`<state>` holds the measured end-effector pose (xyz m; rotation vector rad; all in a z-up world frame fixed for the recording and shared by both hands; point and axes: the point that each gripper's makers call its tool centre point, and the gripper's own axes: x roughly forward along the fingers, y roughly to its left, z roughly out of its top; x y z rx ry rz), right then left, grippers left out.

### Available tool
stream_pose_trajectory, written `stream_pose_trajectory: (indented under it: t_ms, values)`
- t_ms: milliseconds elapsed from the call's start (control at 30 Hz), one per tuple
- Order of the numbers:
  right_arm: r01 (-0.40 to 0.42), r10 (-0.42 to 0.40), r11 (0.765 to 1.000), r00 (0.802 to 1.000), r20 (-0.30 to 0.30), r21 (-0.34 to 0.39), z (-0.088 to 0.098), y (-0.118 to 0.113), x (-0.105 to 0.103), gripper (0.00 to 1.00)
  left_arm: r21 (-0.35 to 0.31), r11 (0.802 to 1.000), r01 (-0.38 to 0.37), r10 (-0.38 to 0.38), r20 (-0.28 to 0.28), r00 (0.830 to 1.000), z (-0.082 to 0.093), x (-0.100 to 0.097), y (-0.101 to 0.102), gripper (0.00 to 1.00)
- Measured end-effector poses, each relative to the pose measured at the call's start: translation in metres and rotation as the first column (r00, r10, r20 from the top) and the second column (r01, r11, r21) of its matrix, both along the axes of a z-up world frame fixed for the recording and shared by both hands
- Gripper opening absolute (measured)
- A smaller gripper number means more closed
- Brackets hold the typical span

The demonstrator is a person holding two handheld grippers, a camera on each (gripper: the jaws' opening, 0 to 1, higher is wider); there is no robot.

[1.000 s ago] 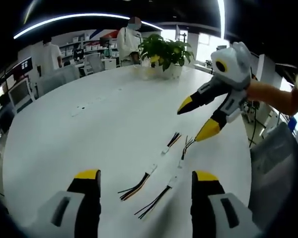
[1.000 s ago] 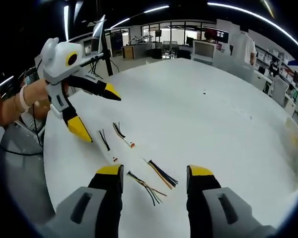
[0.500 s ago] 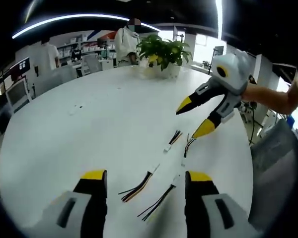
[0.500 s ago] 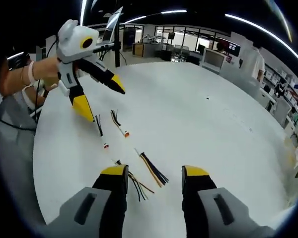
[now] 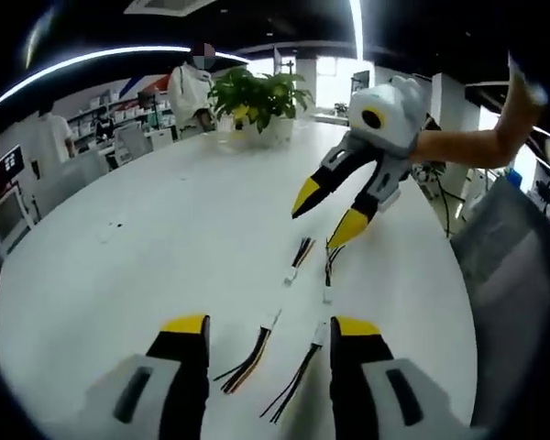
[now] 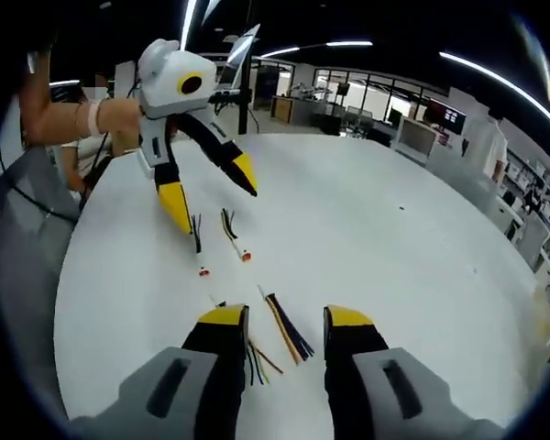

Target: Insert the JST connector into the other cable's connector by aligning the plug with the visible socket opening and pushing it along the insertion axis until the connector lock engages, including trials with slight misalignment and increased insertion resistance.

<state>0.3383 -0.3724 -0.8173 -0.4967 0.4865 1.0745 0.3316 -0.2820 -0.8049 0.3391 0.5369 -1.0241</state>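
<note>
White tabletop [image 5: 147, 229] runs round and smooth through both views, set in an open office with desks, monitors and curved ceiling light strips.

In the left gripper view the left gripper [image 5: 268, 328] rises at 6 o'clock, its yellow-tipped jaws spread apart and empty, above the table. Between and just beyond the tips lie two cable pieces: one with a fanned bundle of dark and orange wires [image 5: 249, 356] and a pale connector at its far end, and a second [image 5: 298, 368] just to its right, running toward the right jaw. Farther, toward 12 o'clock, two more short cables [image 5: 299, 258] and [image 5: 328, 268] lie side by side with their connectors pointing nearer. Over them, at 1 o'clock, the right gripper [image 5: 327, 213] points down and left, jaws spread, its lower tip just above the wires of the right-hand cable; whether it touches cannot be told. A bare forearm [image 5: 467, 142] holds it from 2 o'clock. At the table's far edge stand a potted plant [image 5: 252, 94] and a person in white [image 5: 191, 90].

In the right gripper view the right gripper [image 6: 282, 319] also stands open and empty at 6 o'clock, with fanned wires [image 6: 289, 335] between its tips. Beyond, two connector-tipped cables [image 6: 198, 246] and [image 6: 233, 236] lie close together under the left gripper [image 6: 211, 195], held at 11 o'clock by a hand [image 6: 119, 117] wearing a wristband.
</note>
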Motion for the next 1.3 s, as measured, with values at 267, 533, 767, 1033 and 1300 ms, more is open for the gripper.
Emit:
stream_pose_trajectory:
  t_ms: [267, 533, 767, 1033, 1300]
  values:
    - [-0.052, 0.052, 0.999, 0.998, -0.017, 0.012, -0.011, 0.009, -0.001, 0.22, -0.068, 0.997, 0.047, -0.047, 0.002, 0.999, 0.003, 0.001, -0.005, 0.36]
    - [-0.074, 0.077, 0.993, 0.997, -0.032, 0.092, -0.010, 0.015, 0.005, 0.17, -0.077, 0.994, 0.077, -0.076, 0.017, 0.997, 0.002, 0.006, -0.010, 0.30]
    - [-0.127, 0.130, 0.986, 0.991, -0.021, 0.108, -0.015, 0.019, 0.006, 0.12, -0.054, 0.993, 0.107, -0.104, 0.055, 0.993, -0.002, 0.014, -0.016, 0.33]
    - [-0.144, 0.149, 0.982, 0.989, -0.027, 0.124, -0.020, 0.023, 0.007, 0.10, -0.074, 0.986, 0.148, -0.143, 0.069, 0.987, -0.008, 0.015, -0.021, 0.28]
    - [-0.171, 0.176, 0.977, 0.984, -0.028, 0.128, -0.024, 0.024, 0.006, 0.10, -0.078, 0.977, 0.197, -0.189, 0.100, 0.977, -0.015, 0.015, -0.025, 0.22]
